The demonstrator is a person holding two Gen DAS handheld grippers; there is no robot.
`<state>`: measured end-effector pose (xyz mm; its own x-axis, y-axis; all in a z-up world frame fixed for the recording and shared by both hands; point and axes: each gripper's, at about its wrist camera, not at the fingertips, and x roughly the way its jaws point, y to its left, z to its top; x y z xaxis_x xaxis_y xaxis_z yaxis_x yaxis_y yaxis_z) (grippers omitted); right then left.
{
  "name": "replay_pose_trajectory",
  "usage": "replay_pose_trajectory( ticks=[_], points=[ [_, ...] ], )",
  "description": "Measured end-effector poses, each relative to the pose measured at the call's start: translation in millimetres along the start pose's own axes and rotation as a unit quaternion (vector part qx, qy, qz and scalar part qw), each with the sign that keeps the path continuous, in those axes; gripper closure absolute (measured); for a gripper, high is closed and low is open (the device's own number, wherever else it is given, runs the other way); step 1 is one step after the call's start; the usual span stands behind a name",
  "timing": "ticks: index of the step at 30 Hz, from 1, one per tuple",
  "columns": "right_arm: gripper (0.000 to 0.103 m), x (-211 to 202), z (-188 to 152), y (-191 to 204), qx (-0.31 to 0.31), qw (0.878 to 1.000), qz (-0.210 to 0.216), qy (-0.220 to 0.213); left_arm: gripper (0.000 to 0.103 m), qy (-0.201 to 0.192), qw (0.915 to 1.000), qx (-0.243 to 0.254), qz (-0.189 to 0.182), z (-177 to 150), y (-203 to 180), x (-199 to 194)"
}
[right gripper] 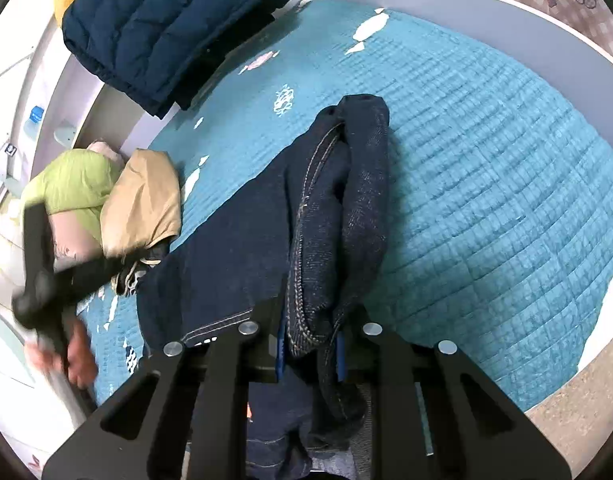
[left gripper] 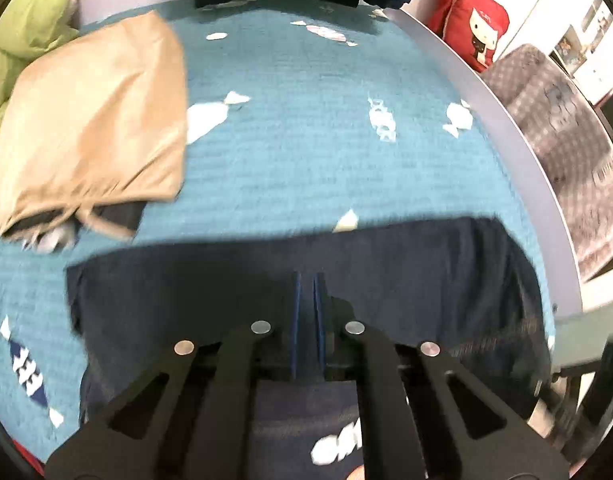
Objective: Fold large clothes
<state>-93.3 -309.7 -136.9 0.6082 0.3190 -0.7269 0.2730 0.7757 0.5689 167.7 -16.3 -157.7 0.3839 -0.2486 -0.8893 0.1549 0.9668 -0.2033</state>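
I am guiding two hand-held grippers over a bed covered with a teal quilt (right gripper: pixel 486 184). The garment being folded is a pair of dark blue jeans (right gripper: pixel 338 200), lying on the quilt directly ahead of and beneath both tools.

My right gripper (right gripper: pixel 310 350) is clamped on a thick bunched fold of the jeans, with a stitched seam running between its blue pads. From that grip the denim reaches forward and ends in a rounded hump.

My left gripper (left gripper: pixel 307 312) has its blue fingers pressed almost together. In its own view, I see nothing between them; they sit above a flat, dark stretch of the jeans (left gripper: pixel 306 272) that spreads to either side. The right camera shows this same tool far off to its left, blurred, with the person's hand (right gripper: pixel 76 360) on its handle.

Ahead and to the left of the left gripper lies a tan garment (left gripper: pixel 94 128), already folded into a neat packet. Beyond it sits a green bundle (left gripper: pixel 30 28), and at the far edge of the bed a navy puffer jacket (right gripper: pixel 170 28) lies folded.

I judge the jeans to be partway done: they lie doubled lengthwise but rumpled, with the fold into a compact packet and smoothing yet to do.
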Motion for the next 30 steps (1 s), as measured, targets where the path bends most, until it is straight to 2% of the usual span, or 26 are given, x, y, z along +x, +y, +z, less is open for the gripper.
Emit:
replay_pose_trajectory(
  ticks=[2, 4, 6, 7, 8, 10, 12, 15, 17, 18, 20, 22, 23, 25, 26, 27, 28, 30],
  points=[
    [0.087, -1, -1, -4, 0.011, 1.0, 0.004, -0.001, 0.1, 0.021, 0.9997, -0.015, -0.001, 21, -3, 23],
    [0.086, -3, -2, -8, 0.016, 1.0, 0.005, 0.001, 0.103, 0.067, 0.9974, -0.019, 0.016, 32, -4, 58],
    [0.086, -4, -2, -10, 0.023, 1.0, 0.007, 0.001, 0.103, 0.123, 0.9915, -0.024, 0.035, 29, -4, 103],
    [0.086, -2, -2, -13, 0.031, 0.999, 0.013, 0.002, 0.103, 0.138, 0.9894, -0.025, 0.04, 25, -2, 120],
    [0.086, -2, -2, -16, 0.036, 0.999, 0.018, 0.004, 0.103, 0.123, 0.9911, -0.022, 0.046, 21, -3, 130],
    [0.086, 0, 0, -19, 0.04, 0.999, 0.016, 0.01, 0.103, 0.121, 0.9907, -0.018, 0.06, 23, -9, 124],
    [0.086, 1, 0, -20, 0.039, 0.999, 0.014, 0.014, 0.103, 0.139, 0.9881, -0.017, 0.064, 26, -13, 114],
    [0.086, -1, 0, -19, 0.031, 0.999, 0.014, 0.014, 0.103, 0.148, 0.9877, -0.012, 0.049, 14, -20, 82],
    [0.086, 0, -2, -22, 0.04, 0.999, 0.019, 0.014, 0.103, 0.165, 0.9858, -0.014, 0.024, -6, -22, 73],
    [0.086, 3, -2, -24, 0.045, 0.999, 0.021, 0.015, 0.103, 0.174, 0.9838, -0.038, 0.016, -18, -16, 80],
    [0.086, 8, -3, -27, 0.05, 0.998, 0.017, 0.02, 0.1, 0.162, 0.9838, -0.076, -0.005, -29, 0, 97],
    [0.086, 7, -3, -25, 0.049, 0.999, 0.013, 0.02, 0.101, 0.159, 0.9832, -0.089, -0.006, -28, 0, 88],
    [0.086, 5, -3, -23, 0.046, 0.999, 0.012, 0.019, 0.101, 0.167, 0.983, -0.075, 0.016, -30, -8, 79],
    [0.086, 2, -4, -22, 0.043, 0.999, 0.01, 0.018, 0.103, 0.179, 0.9825, -0.05, 0.013, -44, -21, 62],
    [0.086, 1, -4, -22, 0.043, 0.999, 0.01, 0.018, 0.103, 0.176, 0.9837, -0.035, 0.004, -55, -27, 49],
    [0.086, 0, -5, -22, 0.044, 0.999, 0.012, 0.017, 0.103, 0.155, 0.9877, -0.012, 0.016, -69, -33, 33],
    [0.086, 0, -6, -23, 0.045, 0.999, 0.014, 0.015, 0.103, 0.153, 0.9878, 0.0, 0.027, -82, -37, 25],
    [0.085, 4, -9, -24, 0.045, 0.999, 0.009, 0.017, 0.103, 0.184, 0.9826, -0.02, 0.021, -118, -33, 28]
  ],
)
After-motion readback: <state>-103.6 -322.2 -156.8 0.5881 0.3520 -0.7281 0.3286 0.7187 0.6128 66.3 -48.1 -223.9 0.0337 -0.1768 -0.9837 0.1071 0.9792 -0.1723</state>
